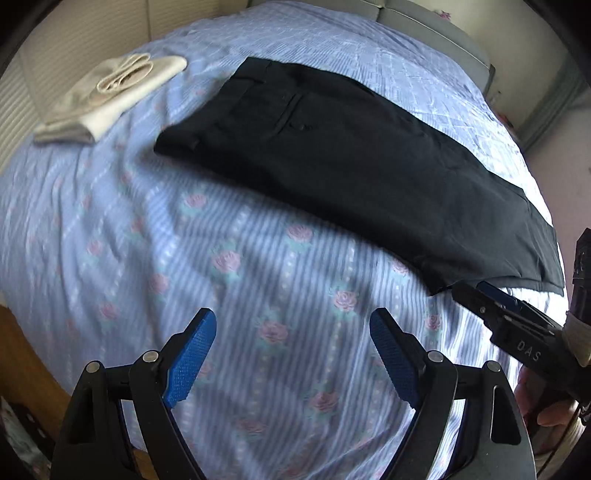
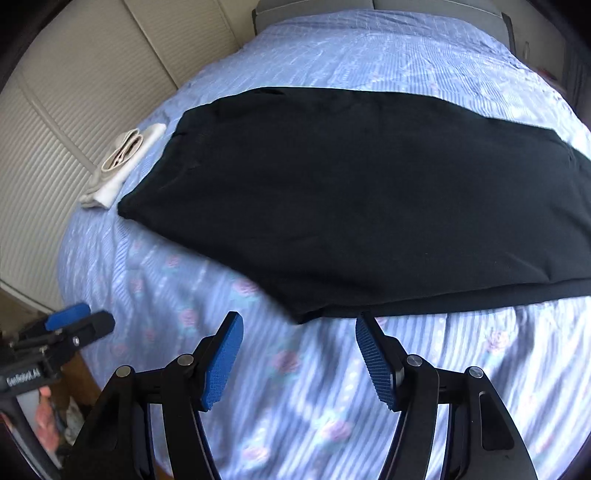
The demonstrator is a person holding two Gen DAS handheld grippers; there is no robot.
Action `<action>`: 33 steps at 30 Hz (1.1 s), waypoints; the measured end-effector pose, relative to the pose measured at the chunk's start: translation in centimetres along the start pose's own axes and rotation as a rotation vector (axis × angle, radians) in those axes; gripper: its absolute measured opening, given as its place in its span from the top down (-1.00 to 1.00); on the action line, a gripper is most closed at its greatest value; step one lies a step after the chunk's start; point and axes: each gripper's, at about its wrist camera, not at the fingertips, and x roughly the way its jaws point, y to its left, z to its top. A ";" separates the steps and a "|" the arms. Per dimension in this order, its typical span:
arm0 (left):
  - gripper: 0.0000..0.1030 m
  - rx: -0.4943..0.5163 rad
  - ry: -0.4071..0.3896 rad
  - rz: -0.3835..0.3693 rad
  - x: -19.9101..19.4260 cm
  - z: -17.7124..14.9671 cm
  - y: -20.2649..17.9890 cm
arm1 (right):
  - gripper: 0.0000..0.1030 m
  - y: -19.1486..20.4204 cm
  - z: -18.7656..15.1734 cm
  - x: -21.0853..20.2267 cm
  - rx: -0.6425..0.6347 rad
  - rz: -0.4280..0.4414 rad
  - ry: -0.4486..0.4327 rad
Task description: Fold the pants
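Black pants [image 1: 351, 162] lie flat on the bed, folded lengthwise, waistband at the far left and leg hems at the near right. They fill the middle of the right wrist view [image 2: 369, 199]. My left gripper [image 1: 291, 321] is open and empty, above the bedspread short of the pants. My right gripper [image 2: 299, 321] is open and empty, its fingertips just at the near edge of the pants. The right gripper also shows in the left wrist view [image 1: 491, 295] by the hem. The left gripper shows at the left of the right wrist view [image 2: 79, 317].
The bed has a blue striped bedspread with pink roses [image 1: 236, 266]. Folded beige pants [image 1: 107, 96] lie at the far left of the bed, near a slatted white wall [image 2: 48, 147]. A grey headboard [image 1: 436, 26] stands at the far end.
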 end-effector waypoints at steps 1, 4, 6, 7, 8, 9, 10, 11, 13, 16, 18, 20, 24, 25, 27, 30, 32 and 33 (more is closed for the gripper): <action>-0.66 -0.010 -0.001 0.002 0.2 -0.3 -0.1 | -0.26 -0.3 0.0 0.4 -0.002 -0.002 -0.006; -0.66 -0.034 -0.005 0.022 0.1 -0.7 -0.2 | -0.26 -1.3 0.4 1.5 -0.004 0.013 -0.003; -0.66 -0.044 -0.012 0.037 -0.1 -1.0 -0.1 | -0.26 -1.8 0.7 2.1 0.012 0.027 0.006; -0.66 -0.048 -0.019 0.048 -0.3 -1.0 0.0 | -0.26 -1.7 0.9 2.0 0.010 0.025 -0.003; -0.66 -0.054 -0.024 0.061 -0.4 -1.1 0.1 | -0.26 -1.1 1.2 1.7 -0.014 0.033 -0.026; -0.66 -0.060 -0.027 0.068 -0.5 -1.1 0.2 | -0.26 -0.3 1.4 1.1 -0.062 0.040 -0.060; -0.66 -0.069 -0.029 0.072 -0.6 -1.2 0.3 | -0.26 0.5 1.5 0.8 -0.117 0.034 -0.090; -0.66 -0.084 -0.028 0.078 -0.6 -1.2 0.5 | -0.26 1.0 1.5 0.9 -0.152 0.035 -0.101; -0.66 -0.105 -0.028 0.085 -0.7 -1.2 0.8 | -0.26 1.5 1.6 2.2 -0.200 0.054 -0.064; -0.66 -0.132 -0.036 0.105 -0.7 -1.2 1.0 | -0.22 1.9 1.4 4.2 -0.217 0.070 -0.029; -0.66 -0.147 -0.030 0.112 -0.7 -1.2 1.2 | -0.07 1.6 1.3 5.1 -0.222 0.056 -0.010; -0.66 -0.165 -0.025 0.110 -0.7 -1.3 1.4 | 0.02 1.1 1.1 5.4 -0.187 0.073 0.004; -0.66 -0.176 -0.022 0.127 -0.8 -1.4 1.2 | 0.05 0.4 0.8 5.0 -0.150 0.133 0.021; -0.66 -0.178 -0.022 0.132 -0.8 -1.5 1.2 | 0.05 0.3 0.7 5.1 -0.158 0.140 0.021; -0.66 -0.178 -0.026 0.122 -1.0 -1.5 1.1 | 0.06 0.0 0.3 5.5 -0.152 0.150 0.053; -0.66 -0.182 -0.025 0.136 -0.9 -1.7 0.8 | 0.06 -0.1 0.0 5.6 -0.159 0.147 0.032; -0.66 -0.185 -0.028 0.147 -1.0 -1.8 0.5 | 0.07 0.5 0.4 5.6 -0.166 0.126 0.016; -0.66 -0.185 -0.031 0.149 -1.1 -1.9 0.4 | 0.08 1.4 0.8 5.3 -0.212 0.126 -0.008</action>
